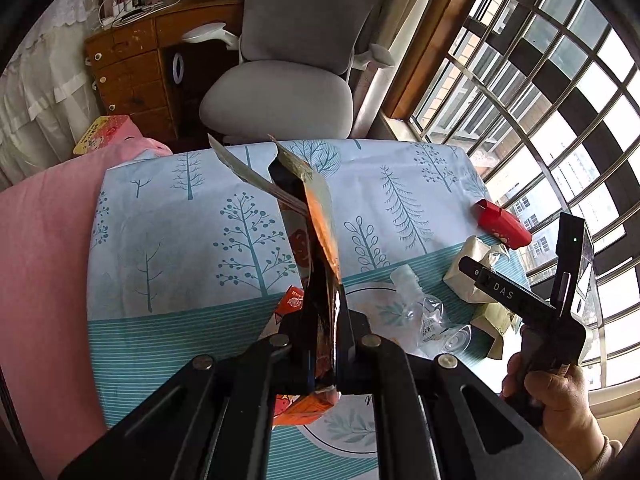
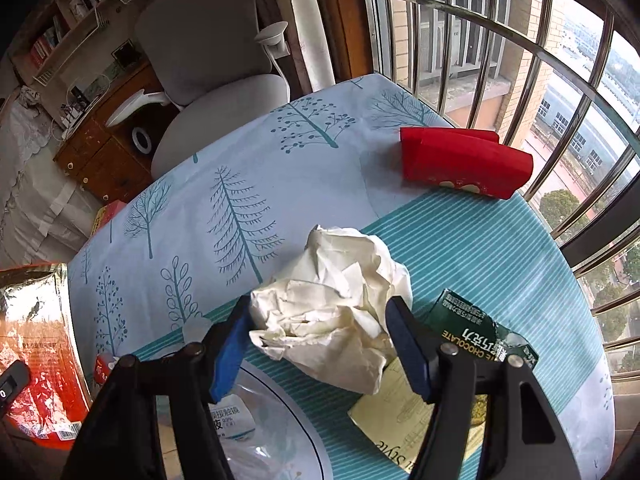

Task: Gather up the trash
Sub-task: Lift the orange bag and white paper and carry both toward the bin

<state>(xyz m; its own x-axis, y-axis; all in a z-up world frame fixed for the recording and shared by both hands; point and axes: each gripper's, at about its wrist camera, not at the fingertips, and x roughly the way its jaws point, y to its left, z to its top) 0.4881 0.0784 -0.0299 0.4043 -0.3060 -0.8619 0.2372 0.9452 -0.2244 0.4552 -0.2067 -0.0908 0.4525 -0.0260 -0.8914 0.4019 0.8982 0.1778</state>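
Observation:
My left gripper [image 1: 322, 320] is shut on an orange foil snack bag [image 1: 320, 220], which stands up torn and open above the tablecloth; the same bag [image 2: 36, 352] shows at the left edge of the right wrist view. My right gripper [image 2: 320, 308] is lowered over a crumpled white paper ball [image 2: 332, 272]. The ball sits between the blue pads [image 2: 230, 352], which stand at its two sides without squeezing it. A hand [image 1: 560, 392] holds that gripper's handle.
On the tree-print table [image 2: 280, 168] lie a red box [image 2: 464, 164], a green chocolate wrapper [image 2: 476, 328], a yellow paper [image 2: 400, 412], a clear plastic pouch [image 2: 248, 432] and a small red wrapper [image 1: 292, 302]. A grey chair [image 1: 280, 92] stands behind, window bars [image 2: 520, 60] to the right.

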